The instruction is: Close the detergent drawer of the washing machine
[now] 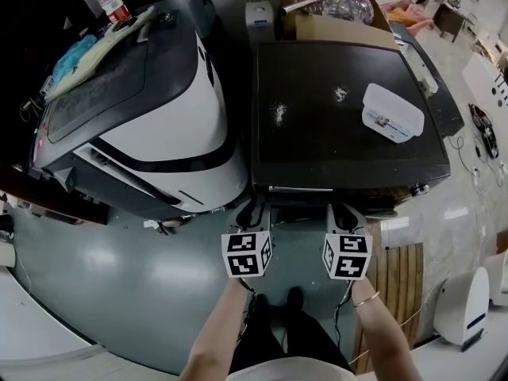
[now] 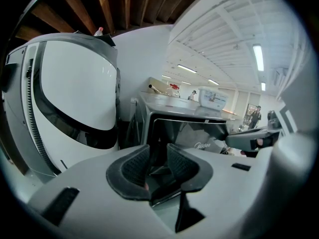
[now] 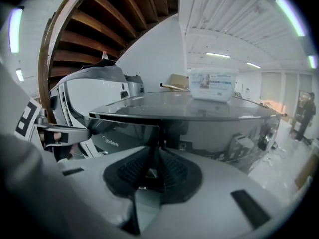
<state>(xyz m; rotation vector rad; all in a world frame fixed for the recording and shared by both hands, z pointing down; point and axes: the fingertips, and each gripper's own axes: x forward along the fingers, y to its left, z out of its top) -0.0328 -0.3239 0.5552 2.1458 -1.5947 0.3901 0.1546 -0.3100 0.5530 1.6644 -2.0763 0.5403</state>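
The black washing machine (image 1: 341, 133) stands in front of me. Its dark detergent drawer front (image 1: 300, 197) shows under the top's near edge, between my two grippers. In the left gripper view the drawer front (image 2: 192, 133), with a brand name on it, juts towards me. My left gripper (image 2: 158, 158) is open, its gap in line with the drawer's left edge. In the right gripper view the drawer front (image 3: 124, 131) ends at a vertical edge just beyond my right gripper (image 3: 155, 166), whose pads meet, shut. In the head view the left gripper (image 1: 255, 206) and right gripper (image 1: 340, 206) flank the drawer.
A clear plastic box (image 1: 392, 112) lies on the washer's top. A large white and dark machine (image 1: 159, 133) stands close on the left, a cardboard box (image 1: 333, 22) behind. Wooden slats (image 1: 401, 284) and a white device (image 1: 464, 304) are on the floor at right.
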